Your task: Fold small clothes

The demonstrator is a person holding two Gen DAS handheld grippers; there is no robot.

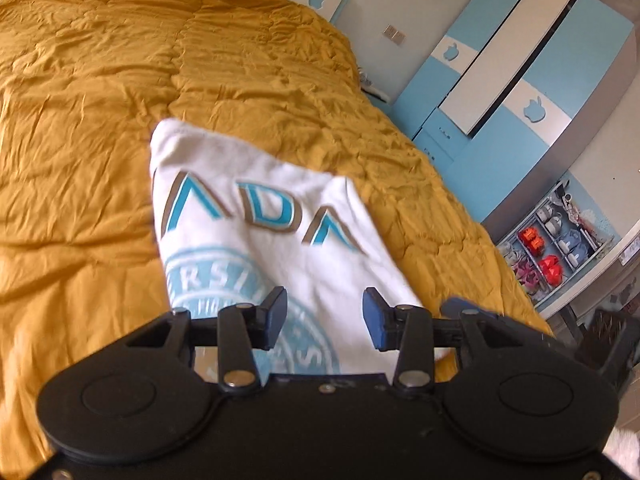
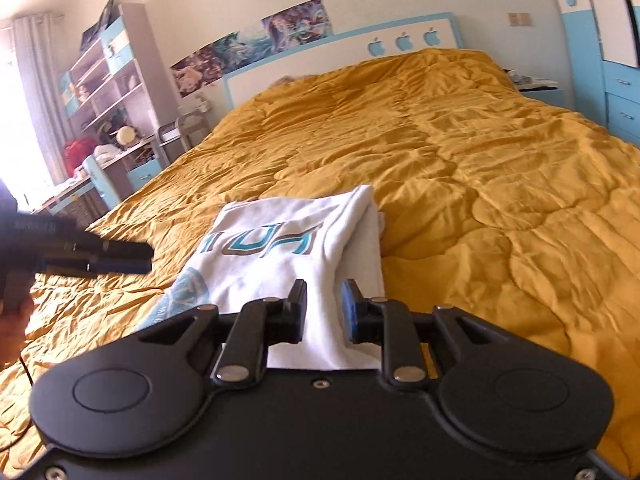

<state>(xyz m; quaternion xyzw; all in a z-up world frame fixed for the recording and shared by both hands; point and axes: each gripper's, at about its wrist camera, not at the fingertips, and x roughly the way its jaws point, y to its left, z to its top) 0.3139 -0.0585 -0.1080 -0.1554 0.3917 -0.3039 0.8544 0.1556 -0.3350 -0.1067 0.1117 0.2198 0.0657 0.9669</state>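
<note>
A: Where is the white T-shirt lying?

B: It lies folded on the mustard-yellow quilt of the bed, near the edge closest to both cameras. The turquoise letters and a round turquoise print face up.

A: How does the left gripper stand to it?

B: It hangs over the near end of the shirt. Its two blue-padded fingers are spread wide, and the white cloth and the round print show in the gap between them. I cannot tell if the pads touch the fabric; nothing is pinched.

A: And the right gripper?

B: It is also at the near end of the shirt, more to the side where the folded layers make a thick edge. Its fingers are apart, but the gap is narrower than on the left one. White cloth shows in the gap, and the pads do not press on it.

A: Can one tool be seen from the other camera?

B: Yes. In the right wrist view the left gripper points in from the left border, just beside the shirt, above the quilt.
</note>
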